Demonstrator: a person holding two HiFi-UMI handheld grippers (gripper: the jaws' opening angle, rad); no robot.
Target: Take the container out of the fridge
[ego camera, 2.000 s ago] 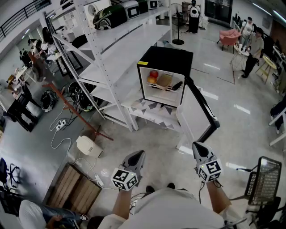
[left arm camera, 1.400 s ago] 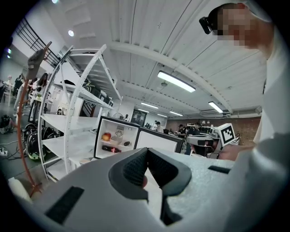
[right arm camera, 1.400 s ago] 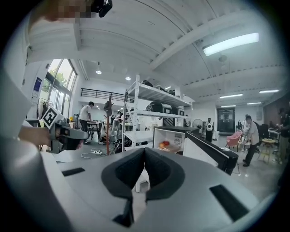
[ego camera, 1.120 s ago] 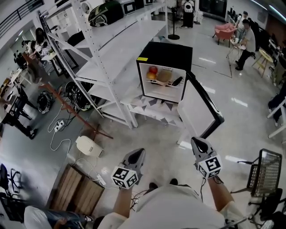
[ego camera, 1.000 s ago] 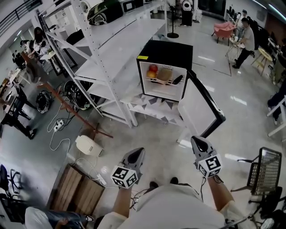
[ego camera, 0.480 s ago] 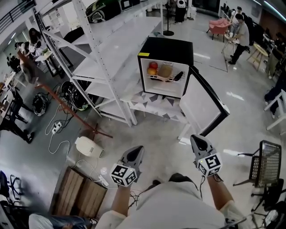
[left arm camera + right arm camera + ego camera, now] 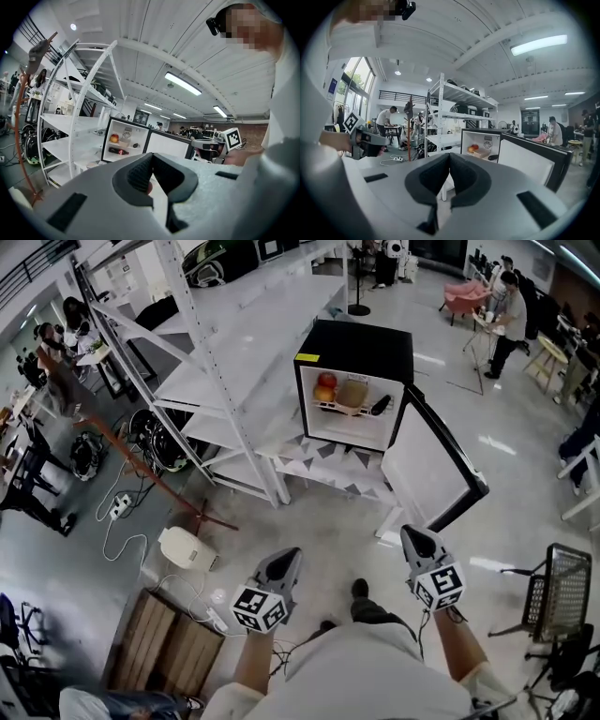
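Left claw [image 7: 289,557] and right claw [image 7: 411,533]: both pressed together, empty, held side by side in front of the person, well apart from the fridge [image 7: 356,341]. Step in hand: the approach. The container [image 7: 352,392] sits on the fridge's upper shelf just beside the fruit [image 7: 324,387], and the door [image 7: 433,457] is already open, so the next move calls for crossing the remaining floor, then spreading one claw to take the container. Against the earlier frames, the fridge stands somewhat nearer in the head view; both claws remain closed as before.
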